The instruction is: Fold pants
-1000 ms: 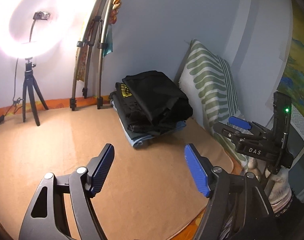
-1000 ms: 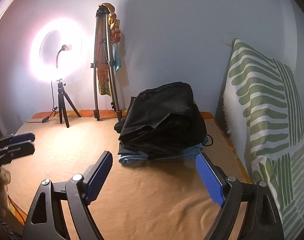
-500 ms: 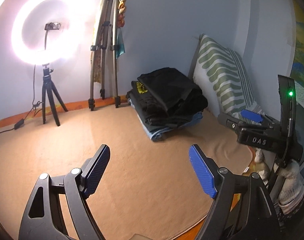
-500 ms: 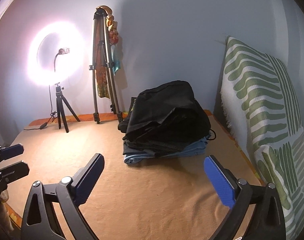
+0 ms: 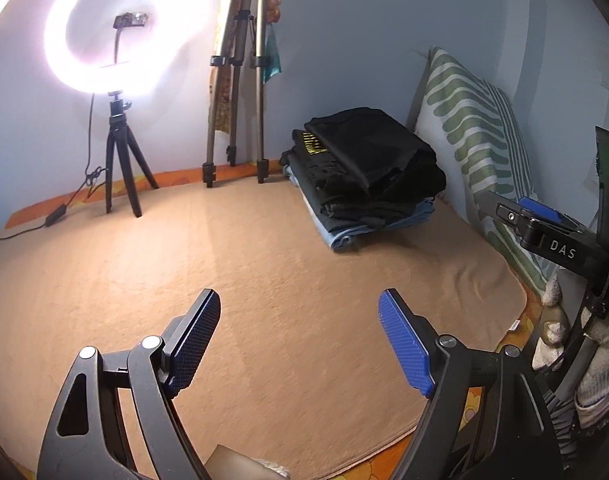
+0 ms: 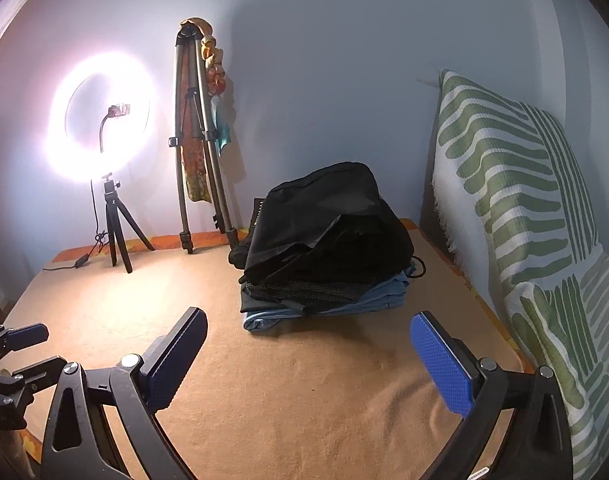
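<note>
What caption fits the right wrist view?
Open right gripper facing a stack of folded clothes on the tan blanket.

left gripper (image 5: 298,336): black frame | blue textured pads | silver screws

Ring light (image 5: 116,28) lit, upper left of both views, on small black tripod (image 5: 122,172); cable w/ inline switch (image 5: 56,214) trails left. Taller tripod (image 6: 196,140) just right of it, legs folded, leaning on the wall, coloured cloth (image 6: 212,68) hung on it. Green-striped white pillow (image 6: 524,208) propped upright at right edge. Tan blanket (image 5: 264,272) covers lower frame; orange patterned sheet (image 5: 172,174) shows at its far edge.
</note>
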`<action>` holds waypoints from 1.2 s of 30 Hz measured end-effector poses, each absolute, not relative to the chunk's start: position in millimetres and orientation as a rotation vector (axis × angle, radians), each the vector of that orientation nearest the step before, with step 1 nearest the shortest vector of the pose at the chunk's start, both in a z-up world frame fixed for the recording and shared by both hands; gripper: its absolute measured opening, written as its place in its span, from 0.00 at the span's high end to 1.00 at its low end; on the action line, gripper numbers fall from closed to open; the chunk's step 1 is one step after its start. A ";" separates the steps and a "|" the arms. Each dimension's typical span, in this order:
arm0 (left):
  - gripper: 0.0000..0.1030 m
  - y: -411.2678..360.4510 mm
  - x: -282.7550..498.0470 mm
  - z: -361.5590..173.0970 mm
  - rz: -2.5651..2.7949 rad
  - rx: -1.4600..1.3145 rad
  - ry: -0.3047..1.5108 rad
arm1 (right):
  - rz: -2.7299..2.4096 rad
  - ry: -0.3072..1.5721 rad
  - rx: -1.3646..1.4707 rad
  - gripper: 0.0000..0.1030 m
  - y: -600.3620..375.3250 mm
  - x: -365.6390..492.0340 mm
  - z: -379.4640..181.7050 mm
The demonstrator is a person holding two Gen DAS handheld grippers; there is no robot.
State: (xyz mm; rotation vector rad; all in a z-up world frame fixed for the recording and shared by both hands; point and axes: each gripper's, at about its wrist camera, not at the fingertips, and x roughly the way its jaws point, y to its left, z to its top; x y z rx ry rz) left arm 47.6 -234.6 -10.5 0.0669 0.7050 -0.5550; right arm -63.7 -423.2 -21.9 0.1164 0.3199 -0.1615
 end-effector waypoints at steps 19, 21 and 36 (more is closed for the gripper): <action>0.20 -235.6 38.4 -8.8 -0.554 0.088 0.690 | -0.158 0.314 0.105 0.00 -420.5 -66.1 -23.5; 0.20 -235.7 37.7 -8.2 -0.557 0.086 0.688 | -0.154 0.315 0.108 0.00 -420.4 -67.2 -23.9; 0.20 -235.3 35.4 -6.7 -0.557 0.091 0.681 | -0.151 0.317 0.106 0.00 -418.8 -67.2 -24.6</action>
